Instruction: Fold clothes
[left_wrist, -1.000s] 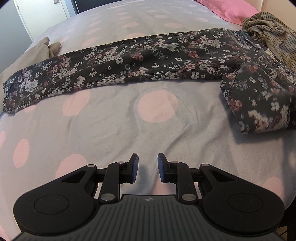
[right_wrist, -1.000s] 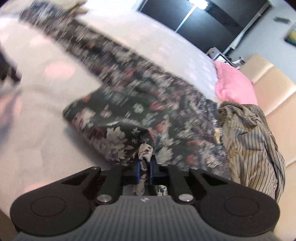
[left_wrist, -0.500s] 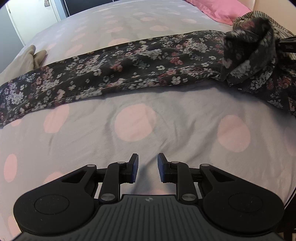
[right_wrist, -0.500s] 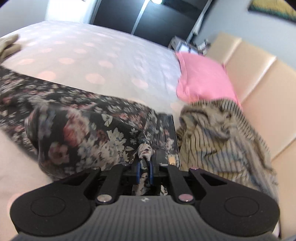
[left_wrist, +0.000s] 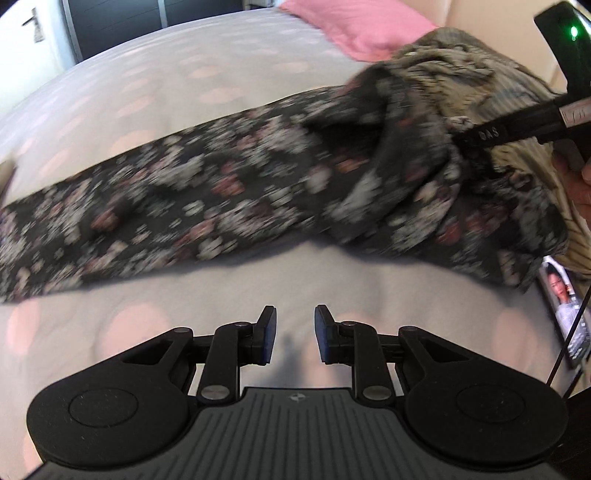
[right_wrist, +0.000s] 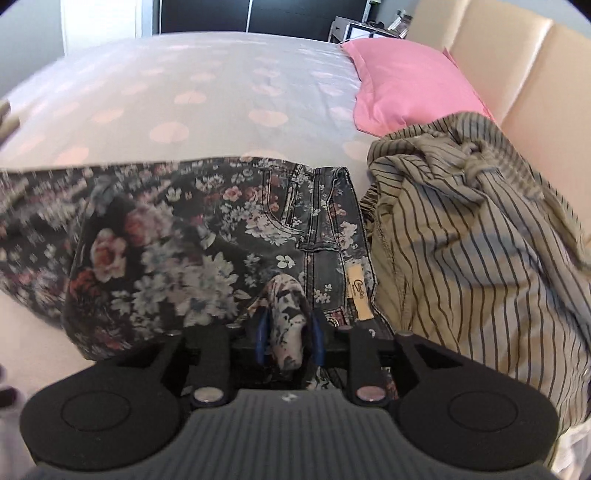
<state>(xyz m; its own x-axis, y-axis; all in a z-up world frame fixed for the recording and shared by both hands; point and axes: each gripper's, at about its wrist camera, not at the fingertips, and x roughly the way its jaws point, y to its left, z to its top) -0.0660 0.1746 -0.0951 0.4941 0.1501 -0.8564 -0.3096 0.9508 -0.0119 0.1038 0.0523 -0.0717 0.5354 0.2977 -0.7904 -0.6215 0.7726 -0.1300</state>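
Observation:
Dark floral trousers (left_wrist: 221, 192) lie stretched across the spotted bedsheet (left_wrist: 207, 295), with one leg end folded back over the waist end (right_wrist: 155, 258). My right gripper (right_wrist: 289, 332) hovers over the waistband, its jaws opening. A bunched fold of the floral cloth (right_wrist: 288, 314) still stands between the blue pads, with slim gaps on both sides. In the left wrist view its black fingers (left_wrist: 480, 134) reach into the folded cloth from the right. My left gripper (left_wrist: 295, 332) is open and empty above bare sheet, in front of the trousers.
A striped beige shirt (right_wrist: 461, 240) lies crumpled right of the waistband, against the cream headboard (right_wrist: 517, 74). A pink pillow (right_wrist: 406, 85) sits behind it. A printed magazine (left_wrist: 561, 302) lies at the bed's right edge. A person's hand (left_wrist: 580, 184) holds the right gripper.
My right gripper carried the trouser leg end across to the waistband, levelled out, and its jaws have parted. My left gripper slid right along the bed, closer to the trousers.

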